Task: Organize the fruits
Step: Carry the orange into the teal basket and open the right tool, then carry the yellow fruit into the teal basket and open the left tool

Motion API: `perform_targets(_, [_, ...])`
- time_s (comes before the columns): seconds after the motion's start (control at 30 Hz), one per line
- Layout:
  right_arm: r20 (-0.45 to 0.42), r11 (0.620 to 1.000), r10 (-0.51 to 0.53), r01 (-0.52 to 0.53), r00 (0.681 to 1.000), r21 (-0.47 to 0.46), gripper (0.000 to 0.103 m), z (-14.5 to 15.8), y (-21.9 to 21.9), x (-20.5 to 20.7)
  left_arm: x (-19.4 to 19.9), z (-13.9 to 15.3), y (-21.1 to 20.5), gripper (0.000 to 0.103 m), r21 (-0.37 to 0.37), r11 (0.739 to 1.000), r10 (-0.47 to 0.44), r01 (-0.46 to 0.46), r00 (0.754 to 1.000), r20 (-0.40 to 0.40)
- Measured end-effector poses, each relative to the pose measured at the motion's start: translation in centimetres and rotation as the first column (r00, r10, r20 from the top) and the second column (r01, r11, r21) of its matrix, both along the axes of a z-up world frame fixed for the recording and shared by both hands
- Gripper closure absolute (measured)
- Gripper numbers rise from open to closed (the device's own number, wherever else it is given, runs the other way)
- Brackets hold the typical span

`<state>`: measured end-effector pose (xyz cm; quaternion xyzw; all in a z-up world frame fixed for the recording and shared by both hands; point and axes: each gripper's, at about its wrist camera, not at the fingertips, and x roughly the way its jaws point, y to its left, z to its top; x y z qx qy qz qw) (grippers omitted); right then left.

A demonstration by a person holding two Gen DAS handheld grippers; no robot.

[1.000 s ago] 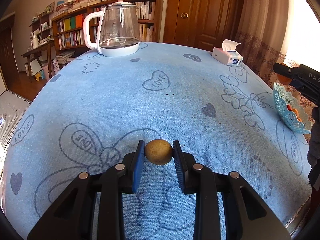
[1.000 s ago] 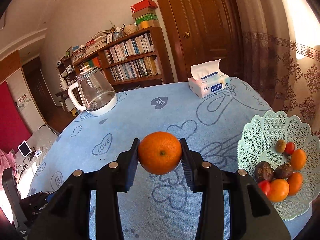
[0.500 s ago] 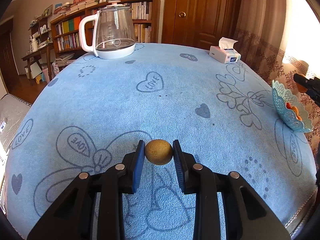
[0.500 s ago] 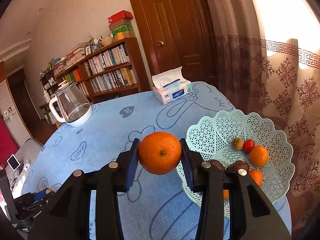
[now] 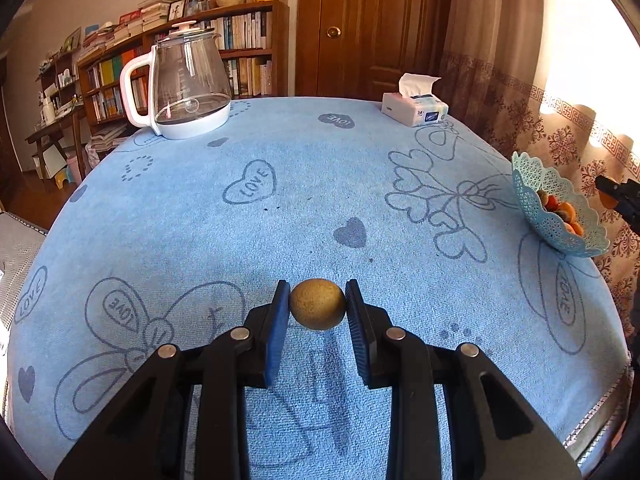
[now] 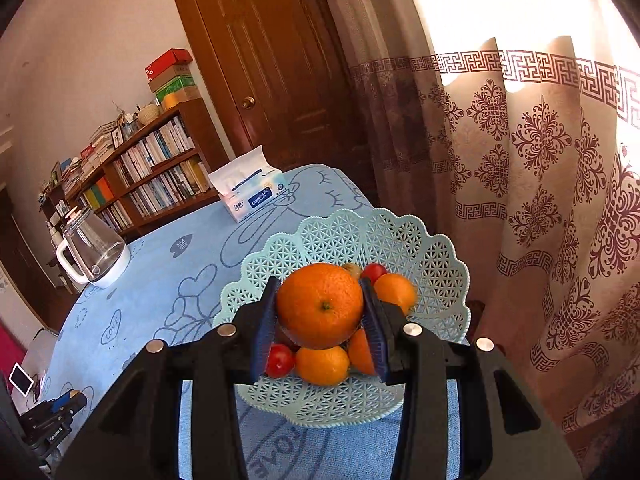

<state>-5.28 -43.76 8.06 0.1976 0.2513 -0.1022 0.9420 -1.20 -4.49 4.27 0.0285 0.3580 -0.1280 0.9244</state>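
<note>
Meanwhile, a small brown kiwi [image 5: 317, 309] was pinched between the blue pads of the left tool [image 5: 318, 310] and was held clear above the blue towel-like cloth [image 5: 304, 208] that covered the worktop. The cloth was printed with hearts, flowers and the word LOVE. At the far edge of the worktop a glass kettle [image 5: 182, 84] with a white handle and base was seen standing upright, and a tissue box [image 5: 414, 108] lay well apart from it to the right. A pale blue lattice fruit basket [image 5: 536, 208] was seen at the right edge of the worktop, with the tip of the right tool just beyond it.

An orange [image 6: 320, 306] was clamped between the pads of the right tool [image 6: 320, 316], which was held above the fruit basket [image 6: 436, 256]. Beneath and behind the gripped orange, several fruits were seen lying in the basket: smaller oranges [image 6: 322, 364], a red fruit [image 6: 280, 362] at the near left, another red one [image 6: 375, 270] at the far side, and a small brownish fruit only partly visible beside it. Whether the gripped orange touched the fruits below could not be told. Behind the worktop a bookshelf [image 6: 160, 172], a wooden door [image 6: 272, 72] and a patterned curtain [image 6: 540, 168] were visible.
</note>
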Motion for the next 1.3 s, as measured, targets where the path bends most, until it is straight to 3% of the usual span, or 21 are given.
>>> perform_targets(0.5, [-0.096, 0.999, 0.011, -0.016, 0.995, -0.051, 0.062, -3.1, 0.7, -0.3, 0.0, 1.7, -4.2, 0.074, 0.004, 0.996, -0.085, 0.085, 0.996, 0.027])
perform_targets(0.63, [-0.042, 0.999, -0.003, 0.001, 0.999, -0.049, 0.041, -2.6, 0.5, -0.9, 0.1, 1.9, -5.2, 0.074, 0.003, 0.994, -0.107, 0.107, 0.994, 0.030])
perform_targets(0.87, [0.031, 0.987, -0.154, 0.155, 0.988, -0.044, 0.038, -2.2, -1.0, -2.4, 0.2, 2.6, -7.9, 0.074, 0.003, 0.985, -0.173, 0.173, 0.984, 0.038])
perform_targets(1.07, [0.061, 0.963, -0.264, 0.267, 0.963, -0.041, 0.032, -2.4, -1.9, -3.4, 0.3, 3.8, -11.7, 0.074, -0.012, 0.961, -0.276, 0.277, 0.959, 0.068])
perform_targets(1.3, [0.088, 0.955, -0.282, 0.288, 0.955, -0.069, 0.026, -2.3, -1.4, -3.8, 1.1, 4.5, -17.8, 0.074, -0.016, 0.912, -0.406, 0.409, 0.909, 0.092])
